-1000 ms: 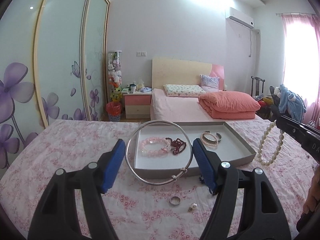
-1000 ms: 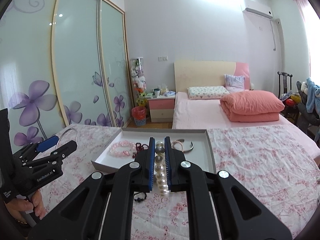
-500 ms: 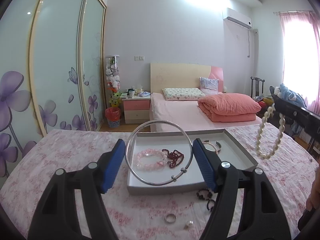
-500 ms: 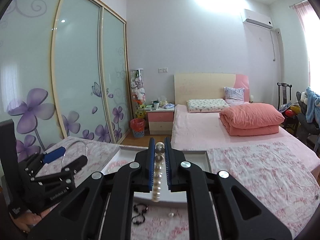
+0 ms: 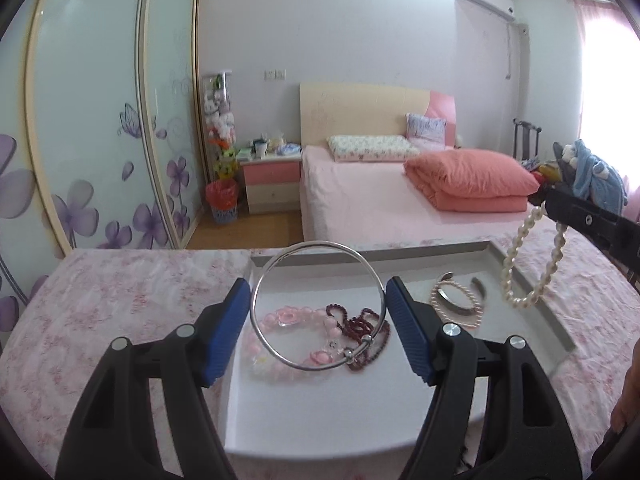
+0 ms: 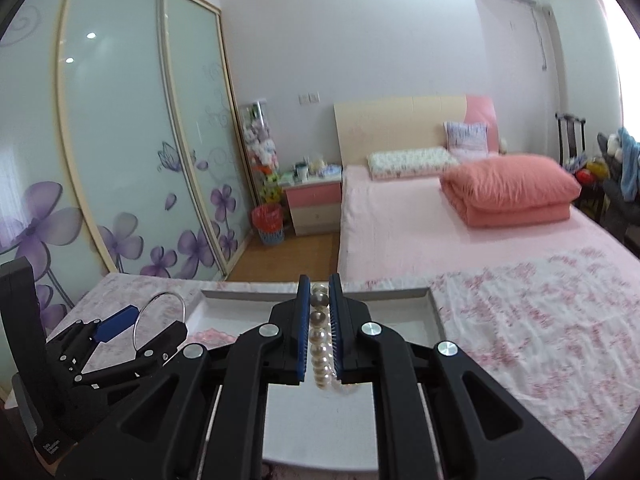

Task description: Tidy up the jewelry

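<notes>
My left gripper [image 5: 318,300] is shut on a silver bangle [image 5: 280,354], which stands upright between the blue pads over the white tray [image 5: 320,420]. In the tray lie a pink bead bracelet [image 5: 288,316], a dark red bead bracelet [image 5: 358,322] and a pearl-and-metal cuff [image 5: 456,300]. My right gripper [image 6: 319,300] is shut on a white pearl bracelet [image 6: 320,356]; in the left wrist view the pearl bracelet [image 5: 534,264] hangs over the tray's right edge. The left gripper with the bangle [image 6: 160,312] shows at the left of the right wrist view.
The tray [image 6: 424,308] sits on a pink floral cloth [image 5: 100,300]. Beyond are a pink bed [image 5: 380,200] with a folded orange quilt [image 5: 468,180], a nightstand [image 5: 272,184], sliding wardrobe doors [image 5: 100,140] and a chair with clothes [image 5: 592,172].
Both grippers have moved forward over the tray with their loads. The ring, small bead and black piece on the cloth in front of the tray have dropped out of view.
</notes>
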The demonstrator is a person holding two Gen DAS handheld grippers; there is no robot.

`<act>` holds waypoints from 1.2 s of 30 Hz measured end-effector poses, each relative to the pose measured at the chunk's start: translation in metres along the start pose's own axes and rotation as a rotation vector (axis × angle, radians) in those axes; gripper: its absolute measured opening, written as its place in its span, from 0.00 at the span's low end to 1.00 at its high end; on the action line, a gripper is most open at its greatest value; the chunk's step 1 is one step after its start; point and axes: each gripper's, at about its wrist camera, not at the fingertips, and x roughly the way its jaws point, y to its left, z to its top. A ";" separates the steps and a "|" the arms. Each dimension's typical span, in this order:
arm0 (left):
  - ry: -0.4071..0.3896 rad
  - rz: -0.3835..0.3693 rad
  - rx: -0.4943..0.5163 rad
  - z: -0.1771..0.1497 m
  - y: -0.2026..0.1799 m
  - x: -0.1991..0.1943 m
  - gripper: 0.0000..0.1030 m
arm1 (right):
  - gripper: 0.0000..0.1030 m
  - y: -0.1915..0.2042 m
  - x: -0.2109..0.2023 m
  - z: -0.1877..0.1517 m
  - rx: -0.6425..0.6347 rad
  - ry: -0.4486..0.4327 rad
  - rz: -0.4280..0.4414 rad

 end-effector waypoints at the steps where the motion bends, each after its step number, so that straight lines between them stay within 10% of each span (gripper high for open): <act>1: 0.006 0.004 0.003 0.000 -0.001 0.008 0.66 | 0.10 0.000 0.009 -0.001 0.009 0.016 0.002; 6: 0.072 -0.019 0.008 0.000 -0.006 0.039 0.67 | 0.11 -0.006 0.034 -0.006 0.047 0.080 -0.003; 10: 0.049 -0.039 -0.016 -0.001 0.000 0.037 0.77 | 0.34 -0.016 0.028 -0.012 0.072 0.084 -0.019; 36: 0.094 -0.044 -0.005 -0.071 0.050 -0.075 0.80 | 0.34 -0.016 -0.038 -0.090 -0.004 0.292 -0.011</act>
